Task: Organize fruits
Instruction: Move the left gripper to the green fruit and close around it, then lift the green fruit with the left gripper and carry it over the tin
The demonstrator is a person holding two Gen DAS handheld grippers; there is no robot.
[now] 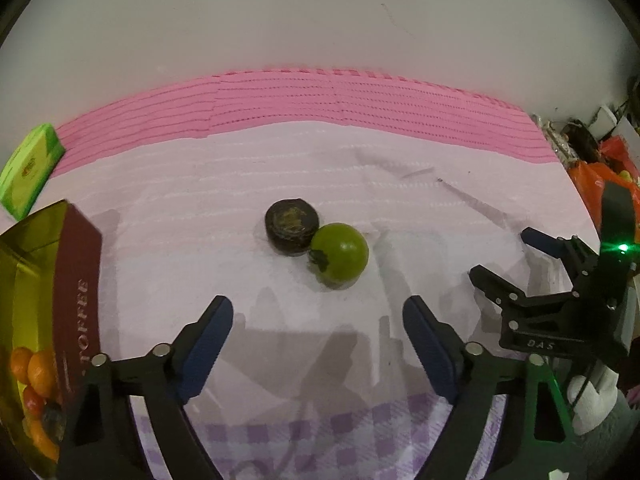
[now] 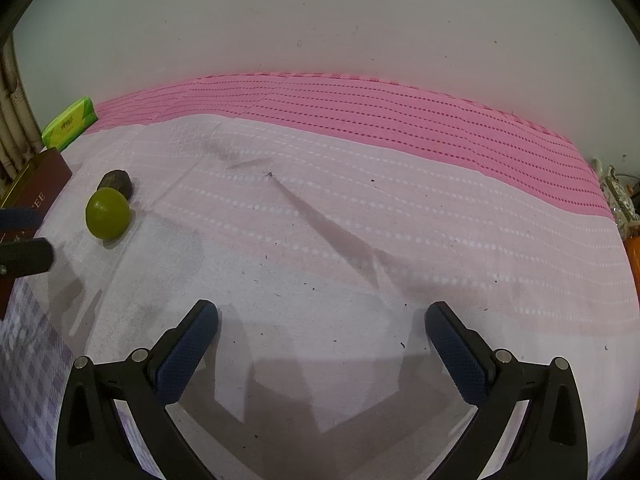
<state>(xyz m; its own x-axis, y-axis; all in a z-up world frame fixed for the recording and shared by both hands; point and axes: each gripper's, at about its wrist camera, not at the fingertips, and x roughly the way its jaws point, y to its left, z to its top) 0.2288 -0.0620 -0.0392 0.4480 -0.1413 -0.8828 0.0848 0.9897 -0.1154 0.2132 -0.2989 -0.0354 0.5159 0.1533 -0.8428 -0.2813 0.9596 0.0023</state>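
A round green fruit [image 1: 340,256] lies on the pale cloth, touching a dark, nearly black fruit [image 1: 292,232] just behind it on the left. My left gripper [image 1: 318,312] hovers open just short of the green fruit, with nothing between its fingers. A maroon box marked TOFFEE [image 1: 76,280] stands at the left and holds orange and red fruits [image 1: 36,376]. My right gripper [image 2: 322,312] is open over bare cloth, well to the right of the green fruit [image 2: 108,214] and the dark fruit [image 2: 116,182]. The left wrist view shows the right gripper [image 1: 502,252] at the right.
A green tissue pack [image 1: 30,168] lies at the far left on the pink cloth [image 1: 320,96] along the wall. An orange bag [image 1: 600,176] and clutter sit past the right edge. A purple checked cloth [image 1: 320,432] covers the near side.
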